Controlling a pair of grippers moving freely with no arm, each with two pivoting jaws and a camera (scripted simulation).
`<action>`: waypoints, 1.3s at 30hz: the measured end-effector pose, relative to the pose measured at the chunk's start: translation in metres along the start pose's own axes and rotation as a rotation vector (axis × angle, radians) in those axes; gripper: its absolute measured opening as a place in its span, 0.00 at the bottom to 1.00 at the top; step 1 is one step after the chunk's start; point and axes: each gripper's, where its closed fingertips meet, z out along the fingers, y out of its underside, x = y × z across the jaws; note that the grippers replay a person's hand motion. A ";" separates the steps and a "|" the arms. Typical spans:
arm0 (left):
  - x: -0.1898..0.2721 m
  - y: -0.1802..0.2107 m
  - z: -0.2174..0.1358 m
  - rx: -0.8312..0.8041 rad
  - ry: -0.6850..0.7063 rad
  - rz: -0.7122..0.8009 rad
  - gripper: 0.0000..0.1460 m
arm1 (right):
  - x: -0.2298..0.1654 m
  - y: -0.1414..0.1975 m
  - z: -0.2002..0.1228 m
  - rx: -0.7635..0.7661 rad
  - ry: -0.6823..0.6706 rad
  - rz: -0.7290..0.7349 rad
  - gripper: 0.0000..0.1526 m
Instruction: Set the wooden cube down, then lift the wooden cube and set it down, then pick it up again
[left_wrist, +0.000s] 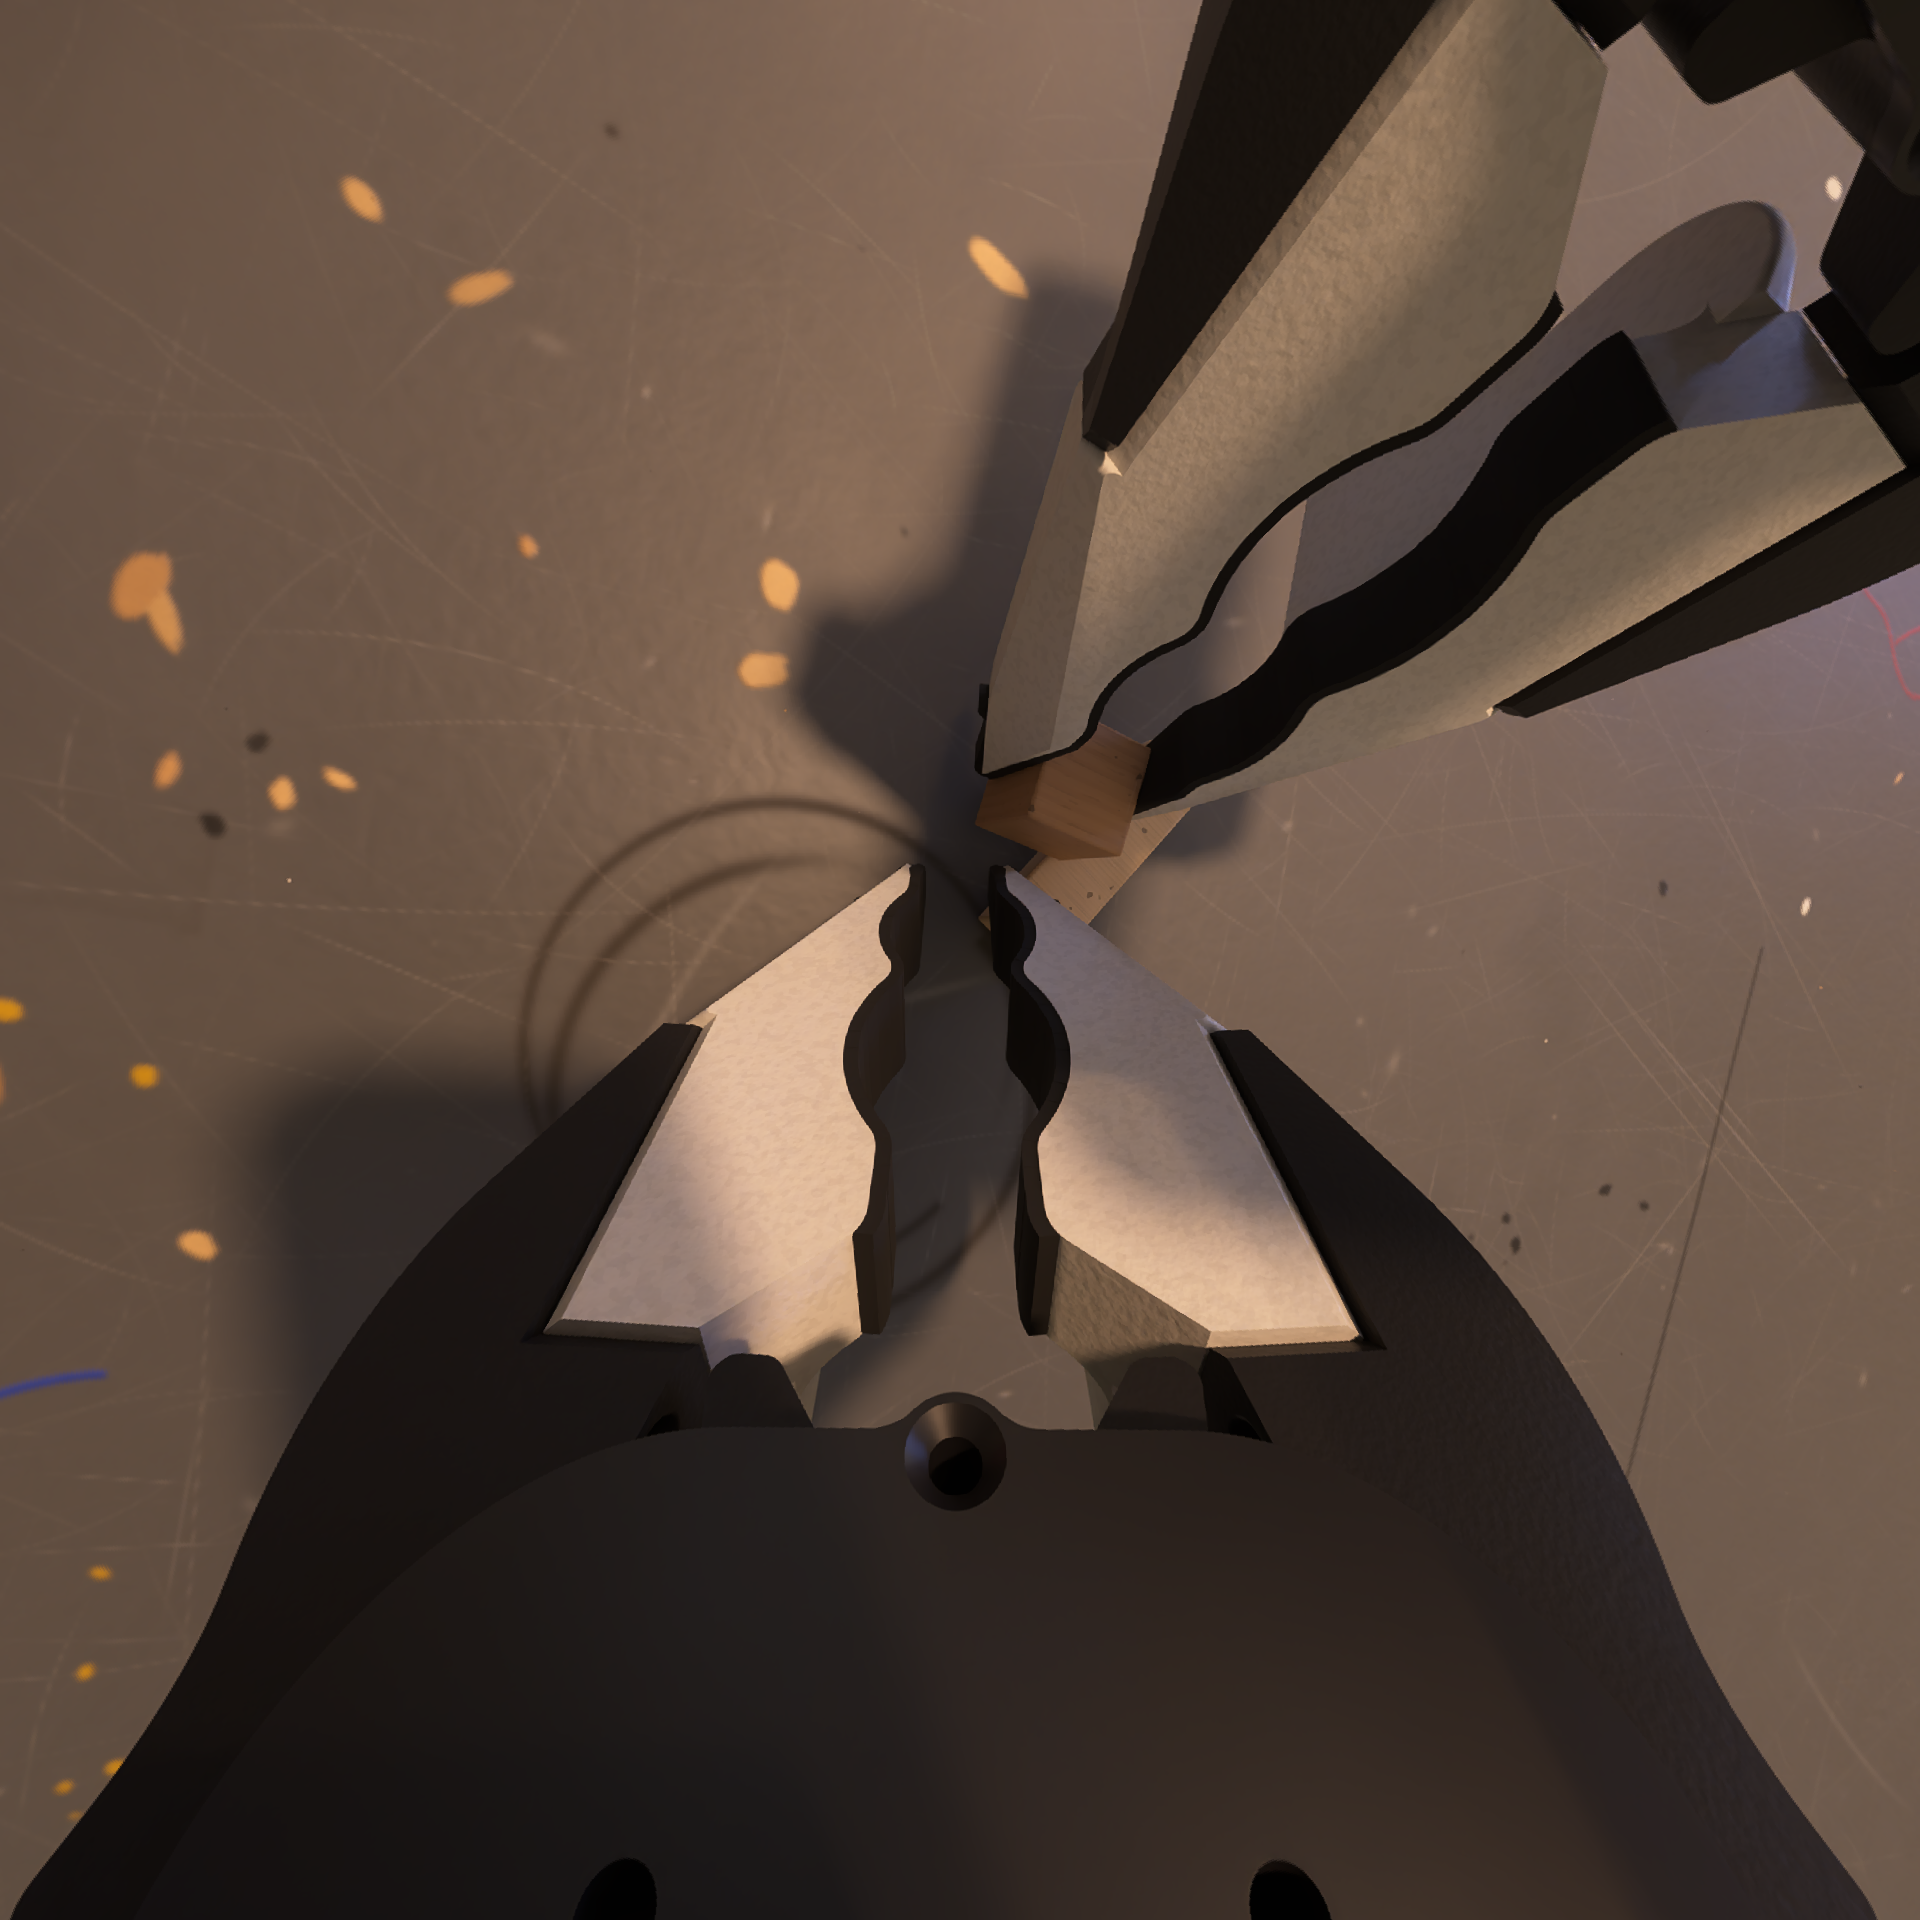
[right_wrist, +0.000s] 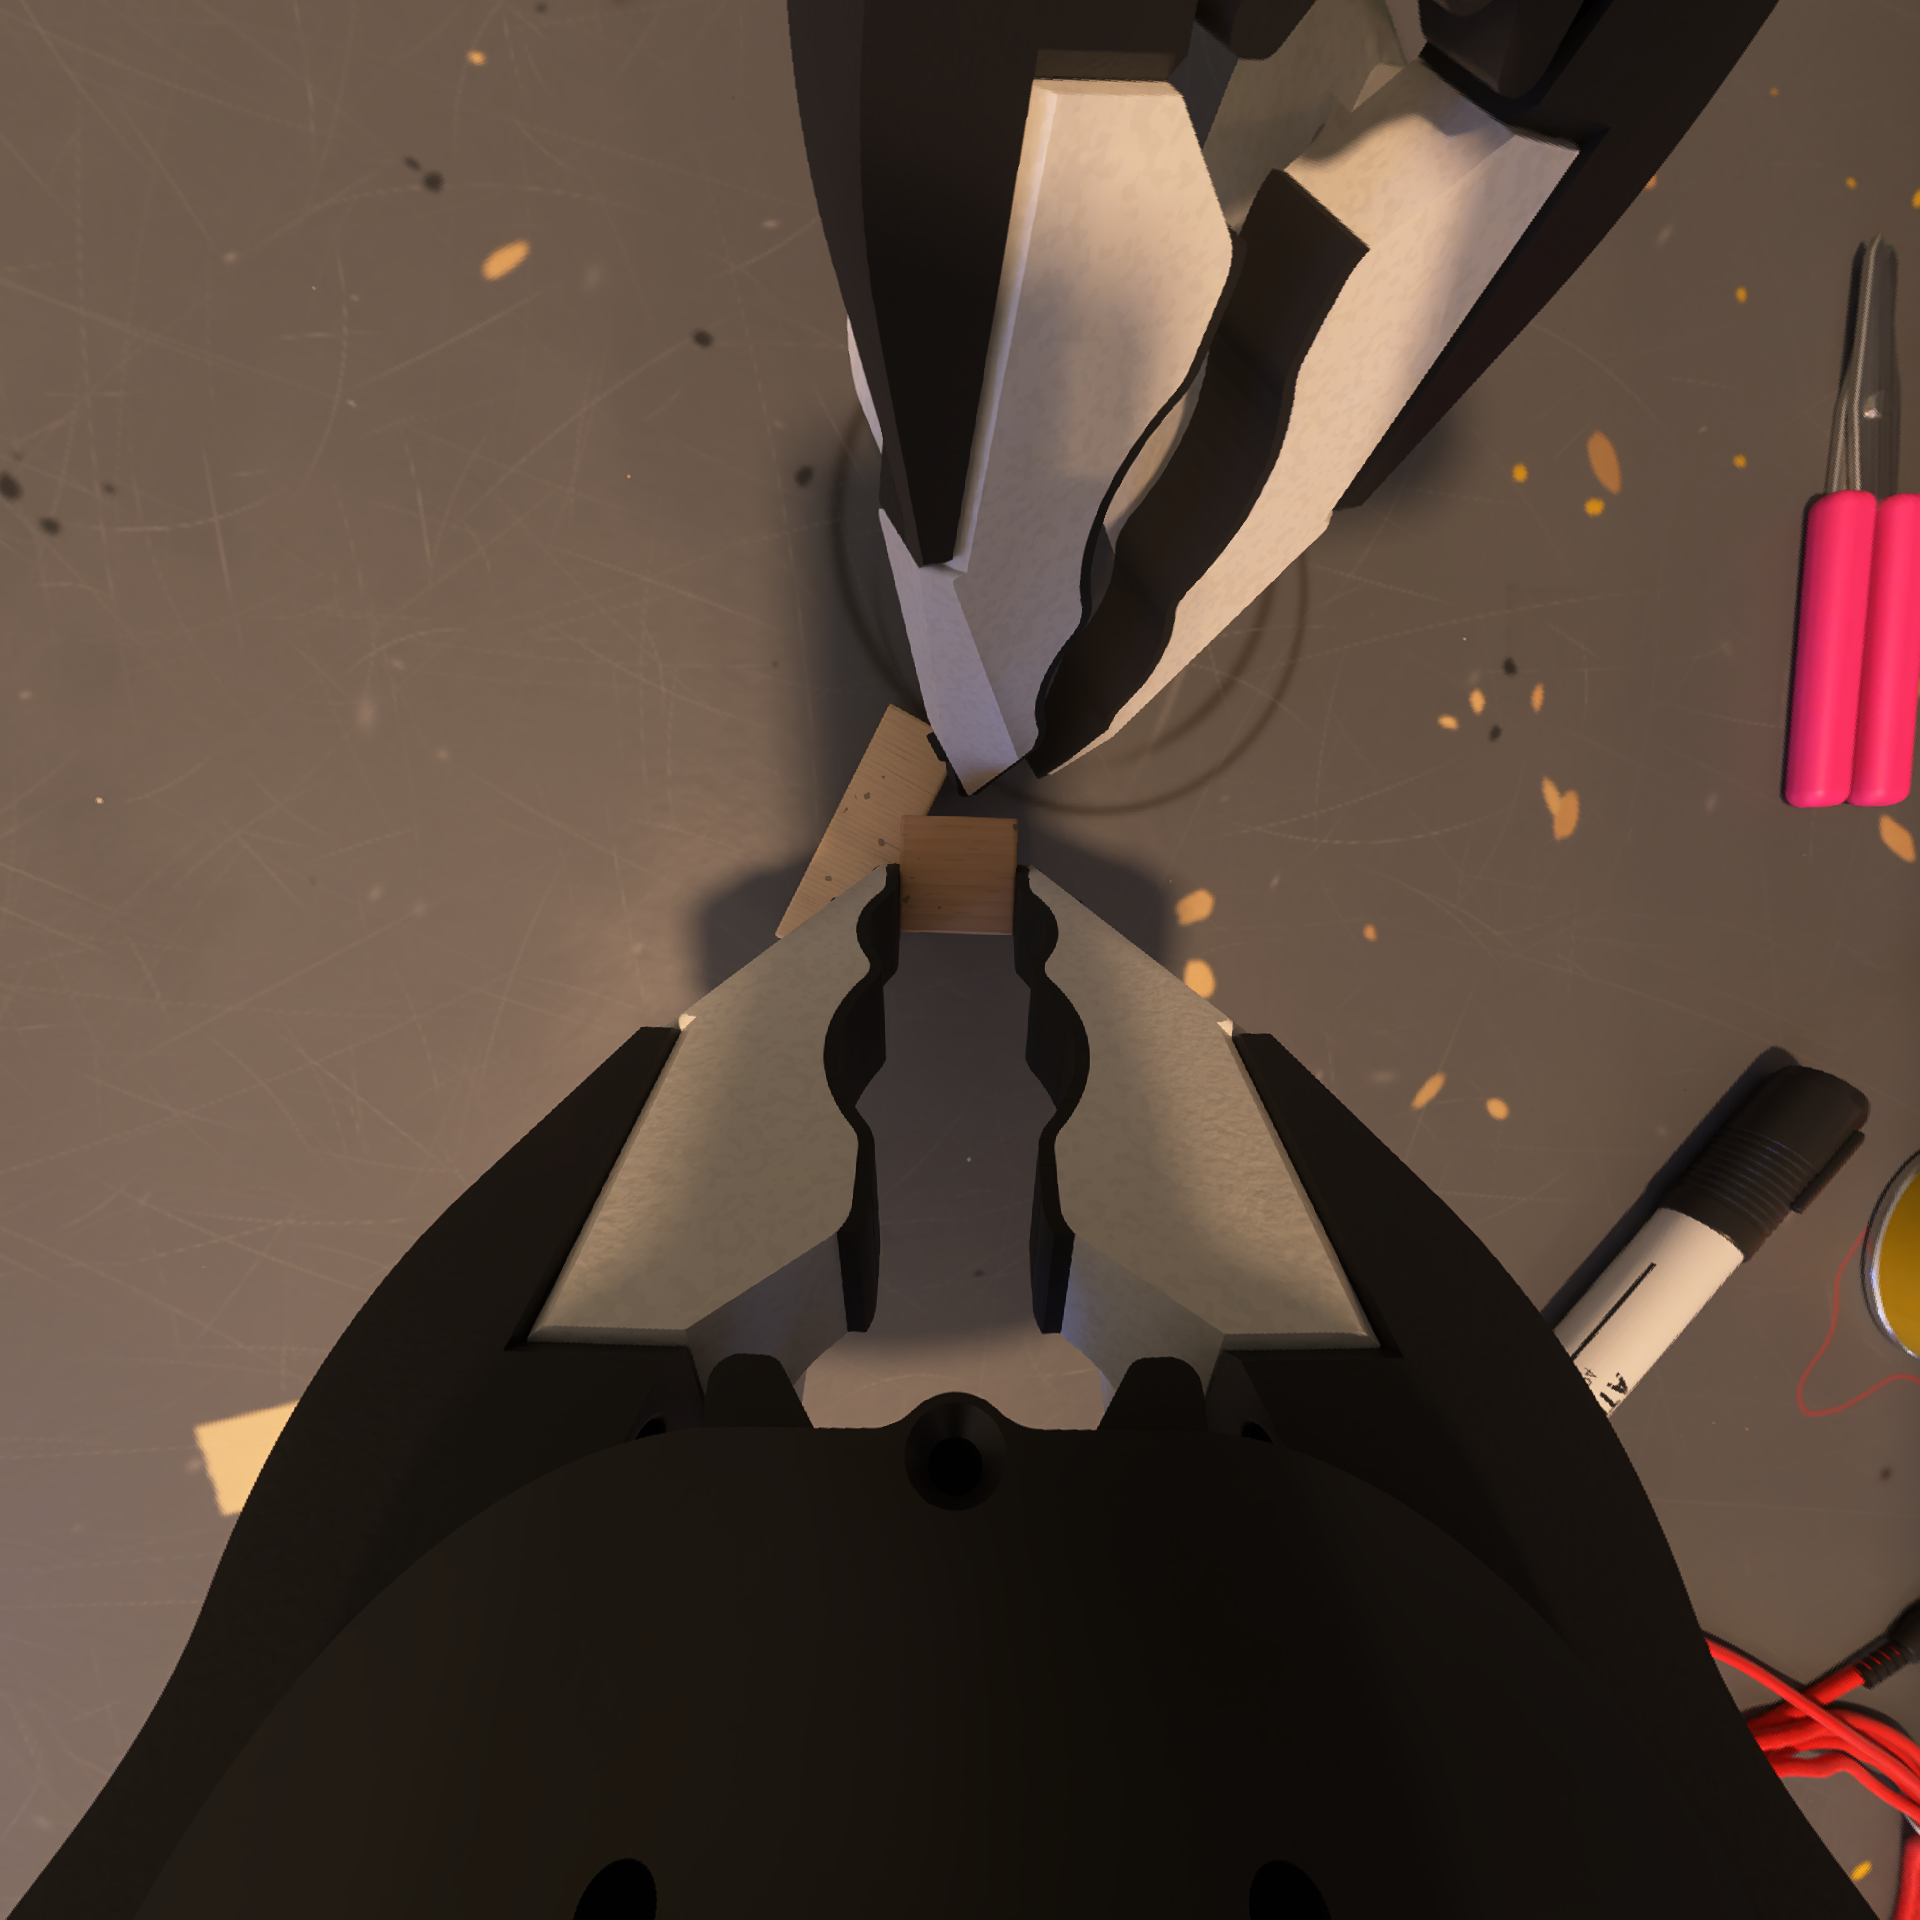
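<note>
The wooden cube (right_wrist: 958, 875) is a small tan block gripped between the fingertips of my right gripper (right_wrist: 956, 894), which is shut on it. In the left wrist view the cube (left_wrist: 1055, 805) shows in the right gripper (left_wrist: 1060, 769), which comes in from the upper right. The cube sits low over the table, above the end of a pale flat wooden strip (right_wrist: 862, 821); I cannot tell whether it rests on it. My left gripper (left_wrist: 956, 883) is empty, its jaws a narrow gap apart, with the tips just short of the cube. It also shows in the right wrist view (right_wrist: 987, 769).
The worn brown tabletop (left_wrist: 416, 416) has paint specks and a ring mark (left_wrist: 665, 935). In the right wrist view, a pink-handled tool (right_wrist: 1855, 644), a black-capped marker (right_wrist: 1704, 1226), a yellow round object (right_wrist: 1901, 1268) and red wire (right_wrist: 1829, 1745) lie at the right. A pale scrap (right_wrist: 244, 1455) lies lower left.
</note>
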 end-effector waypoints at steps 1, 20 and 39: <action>0.000 0.000 0.000 0.000 -0.001 -0.002 0.08 | 0.000 0.000 0.000 -0.002 0.001 -0.003 0.14; 0.001 0.007 -0.005 -0.003 0.066 -0.054 0.09 | -0.006 -0.003 -0.002 0.028 -0.051 -0.064 0.14; 0.006 0.013 -0.007 -0.012 0.126 -0.061 0.07 | -0.012 -0.009 0.004 -0.027 -0.069 -0.233 0.14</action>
